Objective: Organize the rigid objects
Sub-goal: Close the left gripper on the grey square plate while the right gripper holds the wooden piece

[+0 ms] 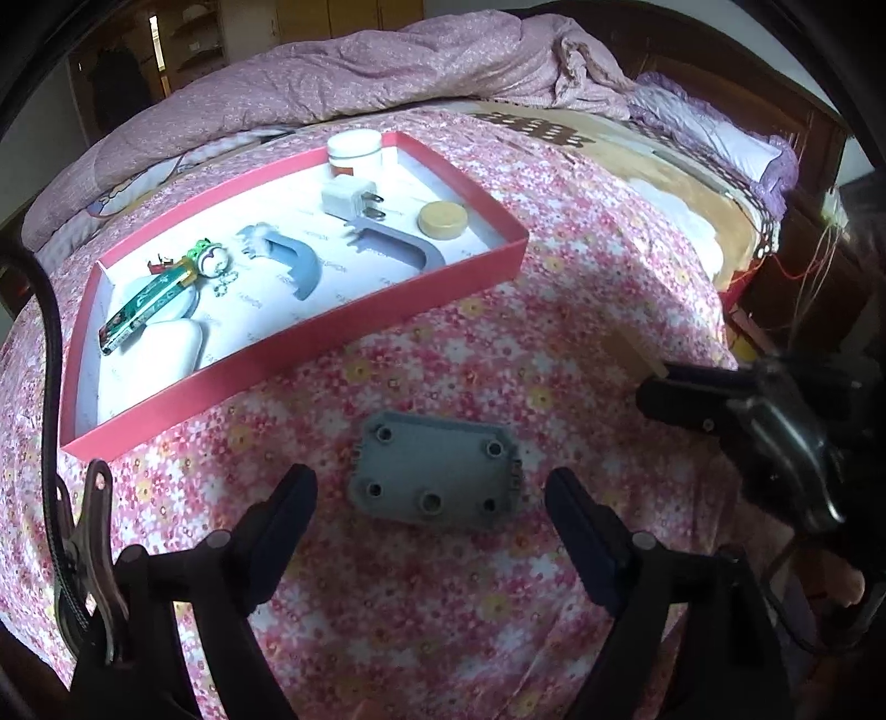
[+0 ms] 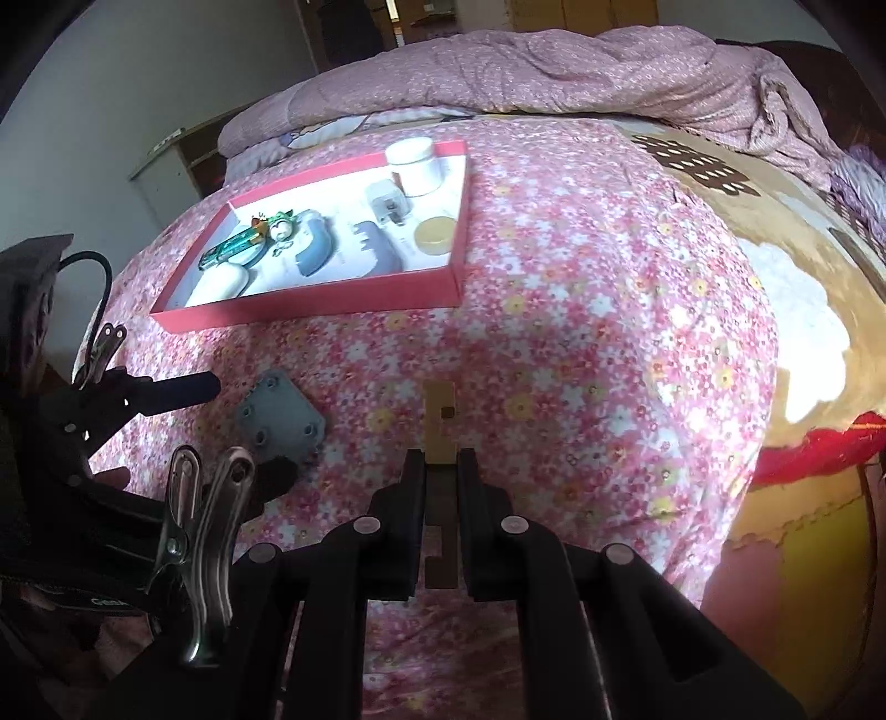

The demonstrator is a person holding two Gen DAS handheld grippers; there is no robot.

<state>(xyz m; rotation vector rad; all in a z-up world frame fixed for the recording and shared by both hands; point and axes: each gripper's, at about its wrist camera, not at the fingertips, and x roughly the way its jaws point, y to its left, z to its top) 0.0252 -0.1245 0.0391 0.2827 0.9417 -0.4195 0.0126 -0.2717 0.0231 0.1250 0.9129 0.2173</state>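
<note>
While most items already lie in the red box, two remain on the bedspread — the wooden piece clamped by the right gripper, the grey plate between the left gripper's spread fingers.

You're working over a bed spread with a pink floral sheet, a rumpled pink quilt heaped along its far side. A dark wooden headboard rises to your right — a lilac pillow lies by it. Behind the quilt you see pale walls and wooden cabinets — daylight glares off the bedding.
</note>
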